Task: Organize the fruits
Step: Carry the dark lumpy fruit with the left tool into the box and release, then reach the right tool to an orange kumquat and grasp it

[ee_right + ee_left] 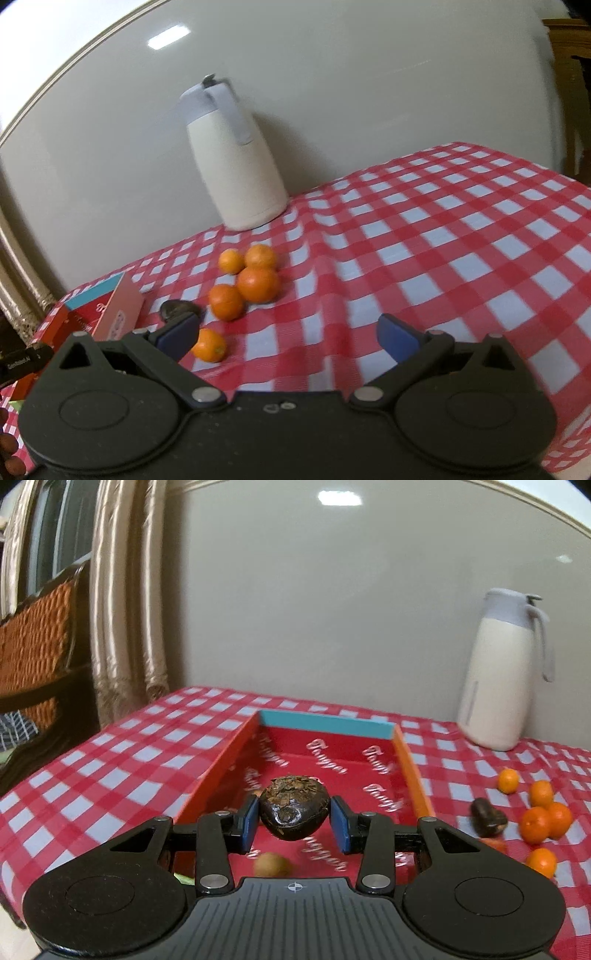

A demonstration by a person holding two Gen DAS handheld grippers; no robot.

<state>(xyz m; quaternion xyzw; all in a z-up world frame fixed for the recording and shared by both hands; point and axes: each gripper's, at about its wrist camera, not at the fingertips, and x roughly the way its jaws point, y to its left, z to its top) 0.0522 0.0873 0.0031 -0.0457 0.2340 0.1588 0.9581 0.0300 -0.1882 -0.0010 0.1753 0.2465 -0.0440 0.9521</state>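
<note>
Left wrist view has a dark, cracked-skinned fruit [293,808] at its centre, clamped between the blue pads [251,821] of the left tool [294,821]; both pads press on its sides. The fruit hangs above the near part of a red box [332,749] with orange side walls and a blue far wall, its floor printed with white script. Below the held fruit a small tan round fruit [272,864] lies on the box floor, blurred. The box sits on a bench covered with a red and white checked cloth [110,760]. To the right of the box, on the cloth, lie five oranges [535,824] in a loose group, with another dark fruit [487,814] just beside them on the box side. Farther back a white jug [496,672] with a grey lid and handle stands near the wall. At the left edge are curtains [122,590] and a wicker chair back [33,635].

Right wrist view shows the right tool [288,338] with its pads spread well apart and nothing between them, over bare cloth. The oranges lie ahead and to its left, one close by its left pad [179,334]. The second dark fruit peeks out just behind that pad, and a corner of the box shows at the left edge.
</note>
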